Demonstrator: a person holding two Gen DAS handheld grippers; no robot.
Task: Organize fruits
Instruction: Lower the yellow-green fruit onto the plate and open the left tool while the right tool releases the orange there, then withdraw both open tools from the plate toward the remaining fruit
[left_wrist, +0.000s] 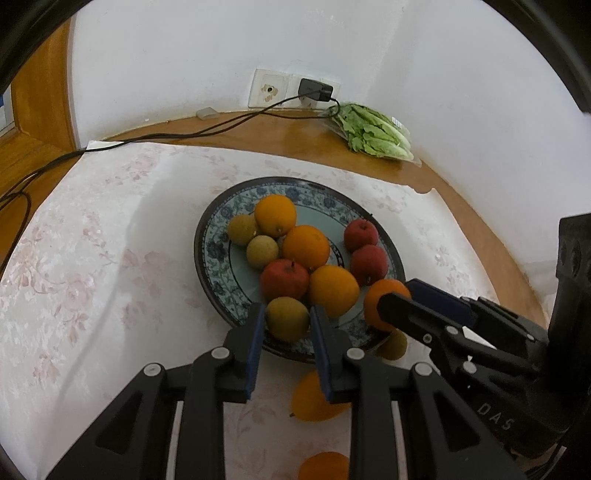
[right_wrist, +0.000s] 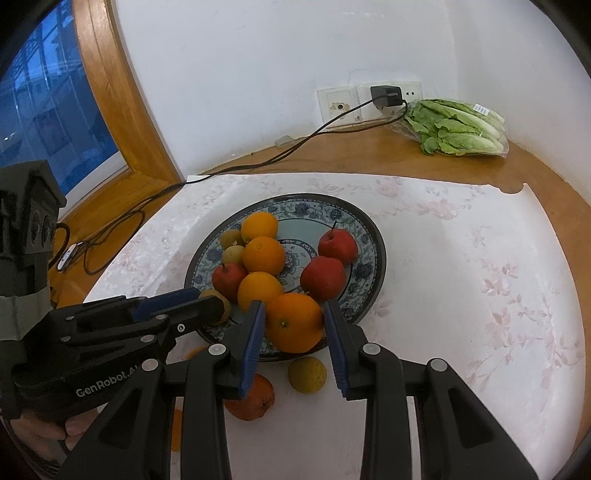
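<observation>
A blue floral plate (left_wrist: 207, 254) (right_wrist: 373, 266) on the pink-flowered cloth holds several oranges, red apples and small yellow-green fruits. My left gripper (left_wrist: 286, 314) is shut on a yellow-green fruit (left_wrist: 287, 325) over the plate's near rim. In the right wrist view the left gripper (right_wrist: 211, 301) reaches in from the left with that fruit (right_wrist: 224, 308). My right gripper (right_wrist: 294, 314) is shut on an orange (right_wrist: 295, 325) at the plate's near edge. From the left wrist view the right gripper (left_wrist: 398, 294) shows at the right, clamped on the orange (left_wrist: 371, 306).
Loose on the cloth in front of the plate lie a yellow fruit (right_wrist: 307, 374) and an orange (right_wrist: 255, 404). A bagged lettuce (right_wrist: 458, 129) rests by the wall. A charger (right_wrist: 386, 96) is plugged in, its cable (right_wrist: 258, 162) running left across the wooden table.
</observation>
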